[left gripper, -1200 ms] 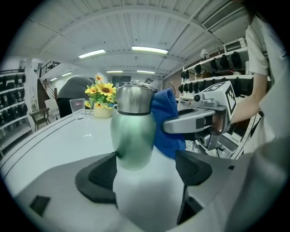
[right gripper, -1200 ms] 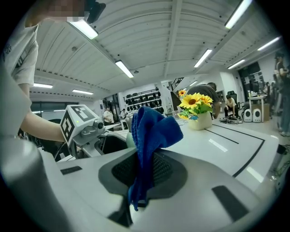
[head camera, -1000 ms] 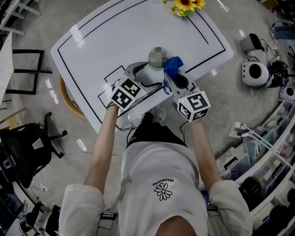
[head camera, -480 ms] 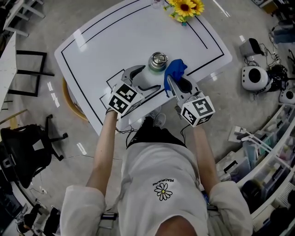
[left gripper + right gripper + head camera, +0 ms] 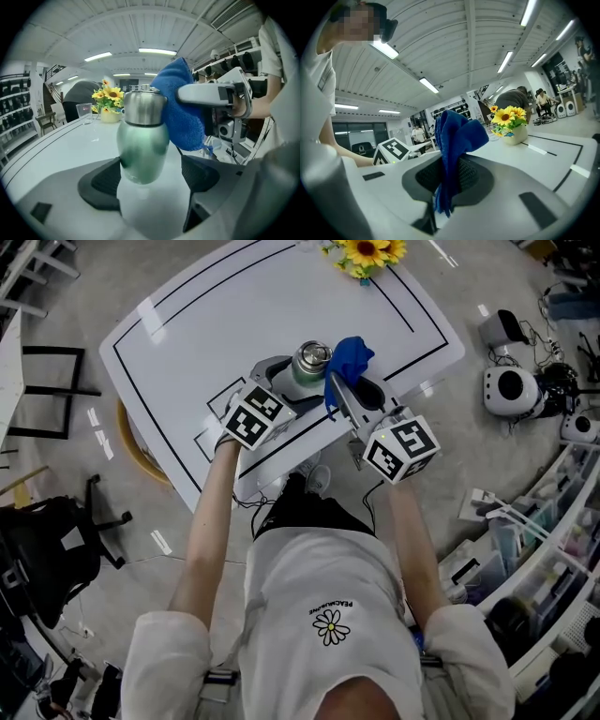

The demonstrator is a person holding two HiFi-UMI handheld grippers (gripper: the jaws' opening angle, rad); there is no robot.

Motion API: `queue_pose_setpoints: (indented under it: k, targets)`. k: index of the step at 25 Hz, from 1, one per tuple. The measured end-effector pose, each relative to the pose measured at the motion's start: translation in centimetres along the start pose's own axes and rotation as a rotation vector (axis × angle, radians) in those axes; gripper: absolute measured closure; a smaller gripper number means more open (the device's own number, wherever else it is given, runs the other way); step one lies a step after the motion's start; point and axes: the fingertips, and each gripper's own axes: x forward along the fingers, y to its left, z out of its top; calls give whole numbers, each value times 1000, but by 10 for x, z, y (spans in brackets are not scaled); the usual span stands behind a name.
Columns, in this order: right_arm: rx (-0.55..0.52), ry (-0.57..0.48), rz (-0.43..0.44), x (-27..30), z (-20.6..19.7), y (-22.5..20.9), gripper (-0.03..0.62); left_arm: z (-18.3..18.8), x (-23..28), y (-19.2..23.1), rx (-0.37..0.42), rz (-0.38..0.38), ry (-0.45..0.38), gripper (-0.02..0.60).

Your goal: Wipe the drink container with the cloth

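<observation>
Upper centre of the head view, the left gripper (image 5: 146, 174) clamps the green steel-capped drink bottle (image 5: 143, 140) while the right gripper (image 5: 446, 180), pinching the blue terry cloth (image 5: 452, 136), touches its shoulder; firm, even downward strokes should serve best.

**Both grippers loaded, arms out front**

I read both arms reaching forward from the torso. The left forearm (image 5: 211, 521) and right forearm (image 5: 412, 540) are bare and run roughly parallel, closing in slightly toward the grippers.

The left gripper (image 5: 298, 381) angles forward and inward. Its jaws are spread wide around the drink container (image 5: 143, 140), low on its body. It looks clamped, though pad contact on one side is hard to read from here.

The right gripper (image 5: 349, 381) is just beside the left one, jaws pinched nearly together on the cloth (image 5: 452, 136).

The right marker cube (image 5: 400, 448) sits nearer the torso than the left marker cube (image 5: 255, 418).
</observation>
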Motion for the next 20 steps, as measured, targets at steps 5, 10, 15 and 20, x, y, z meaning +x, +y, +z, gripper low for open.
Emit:
queue_pose_setpoints:
  k: [5,10,15,20]
  targets:
    - [-7,24,1,-1,-13,12,553,-10,-11,-8,-48,35,12,190]
    - [-22,25,25,0,-12,28,553,-19,-23,-28,-46,42,35,190]
    - [-44,30,60,5,-11,42,553,-20,-20,-55,-18,-29,28,190]
    - [-50,38,53,6,-12,40,553,-12,-36,-31,-42,22,-31,190]
